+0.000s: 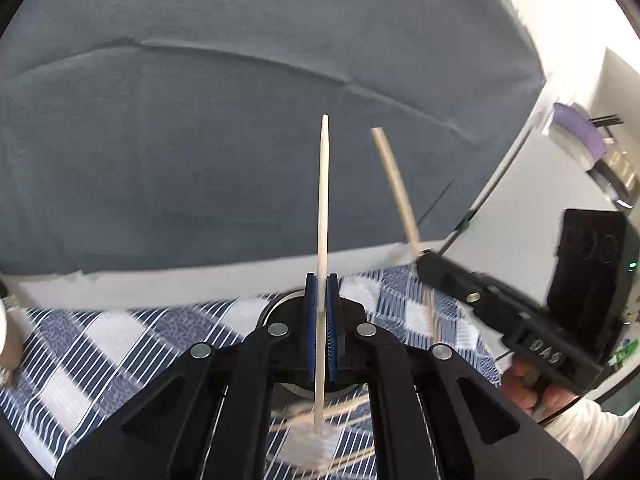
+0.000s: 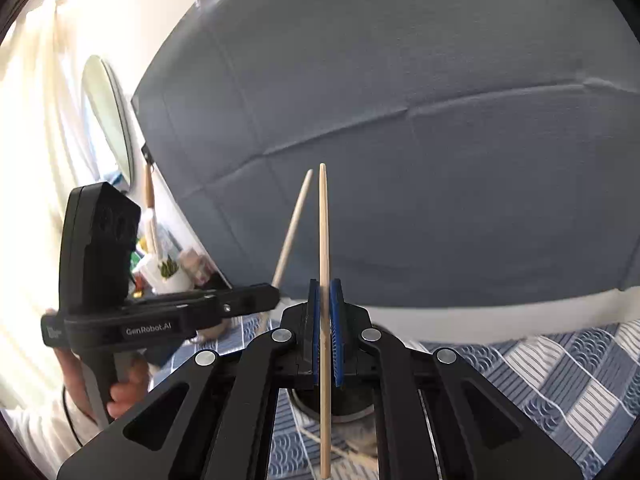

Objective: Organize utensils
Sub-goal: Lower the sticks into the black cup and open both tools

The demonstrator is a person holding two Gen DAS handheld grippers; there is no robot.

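My left gripper [image 1: 323, 282] is shut on a pale wooden chopstick [image 1: 323, 200] that stands upright between the blue pads [image 1: 312, 320]. My right gripper [image 2: 325, 284] is shut on a second chopstick [image 2: 323, 232], also upright. Each gripper shows in the other's view: the right gripper [image 1: 422, 258] holds its chopstick [image 1: 394, 184] tilted, and the left gripper [image 2: 274, 294] holds its chopstick [image 2: 294, 224] slanted. A dark round container [image 2: 340, 410] sits just below the fingers. Several more chopsticks [image 1: 320, 416] lie blurred on the blue-and-white patterned cloth [image 1: 100, 340].
A grey sofa [image 1: 240, 140] fills the background behind the table. A white mug with a leaf print [image 2: 166, 274] and small clutter stand at the far left. A person's hand [image 2: 124, 390] grips the left tool. A purple-topped object [image 1: 576, 132] sits at the far right.
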